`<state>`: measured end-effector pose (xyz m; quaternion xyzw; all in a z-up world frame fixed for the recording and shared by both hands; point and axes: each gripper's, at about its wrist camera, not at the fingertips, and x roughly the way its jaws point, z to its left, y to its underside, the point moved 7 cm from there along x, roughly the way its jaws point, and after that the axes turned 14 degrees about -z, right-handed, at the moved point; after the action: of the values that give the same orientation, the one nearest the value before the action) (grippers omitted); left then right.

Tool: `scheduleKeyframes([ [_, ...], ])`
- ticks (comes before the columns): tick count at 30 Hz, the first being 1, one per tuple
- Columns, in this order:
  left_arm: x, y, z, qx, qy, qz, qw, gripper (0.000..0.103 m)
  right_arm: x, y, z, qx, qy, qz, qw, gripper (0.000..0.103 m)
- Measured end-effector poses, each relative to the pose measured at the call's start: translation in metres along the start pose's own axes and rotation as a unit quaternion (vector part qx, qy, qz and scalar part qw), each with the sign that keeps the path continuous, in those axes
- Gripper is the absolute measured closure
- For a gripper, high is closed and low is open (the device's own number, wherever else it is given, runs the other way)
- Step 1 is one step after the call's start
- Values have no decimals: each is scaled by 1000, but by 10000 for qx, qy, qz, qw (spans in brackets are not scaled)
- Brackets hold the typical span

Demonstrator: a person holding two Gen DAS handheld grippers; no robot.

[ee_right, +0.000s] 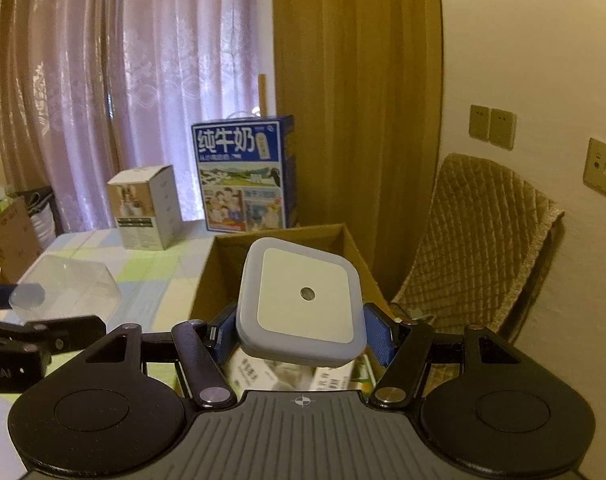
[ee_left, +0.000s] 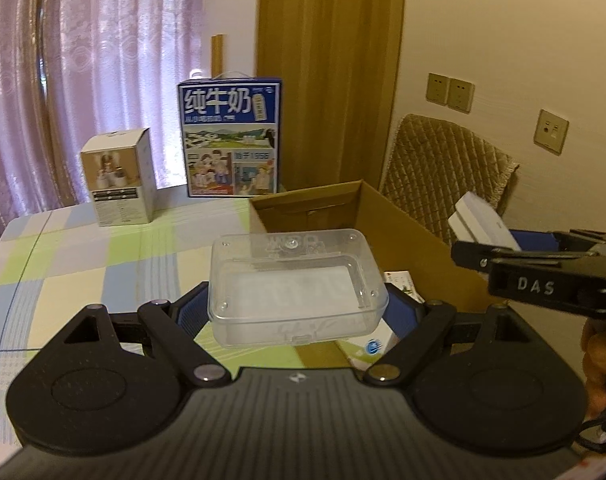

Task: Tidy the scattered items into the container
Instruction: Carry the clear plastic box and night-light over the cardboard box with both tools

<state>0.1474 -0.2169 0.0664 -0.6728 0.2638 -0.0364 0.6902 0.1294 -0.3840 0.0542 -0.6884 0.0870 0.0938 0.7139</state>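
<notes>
Far left on the pastel checked tablecloth (ee_left: pixel 55 264) sits a small white cardboard carton w/ a photo on the front (ee_left: pixel 119 178), then a tall blue milk box w/ Chinese print (ee_left: pixel 231 136) next to it. Left gripper (ee_left: pixel 299 308) is clamped on a clear rectangular plastic case (ee_left: pixel 297 286), blue pads pressing both short ends, held up above the table just beside the open brown cardboard box (ee_left: pixel 403 224). Right gripper (ee_right: pixel 301 334) is closed about halfway around a square white-and-grey plastic night light (ee_right: pixel 301 306), hanging over the box (ee_right: pixel 223 264) opening. Some printed packets are already inside, under it. Quilted beige chair cover (ee_right: pixel 483 248) on the far right.
</notes>
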Motion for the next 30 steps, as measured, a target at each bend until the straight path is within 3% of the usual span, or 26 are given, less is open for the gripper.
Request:
scheduleKeyframes([
  [12,25,-1,-31,132,293,83,9994,18,10,8,-23,-11,83,115,9999,41],
  [30,56,8,-39,85,388,230,9989,17,34,16,-36,-51,74,267,9996,41],
])
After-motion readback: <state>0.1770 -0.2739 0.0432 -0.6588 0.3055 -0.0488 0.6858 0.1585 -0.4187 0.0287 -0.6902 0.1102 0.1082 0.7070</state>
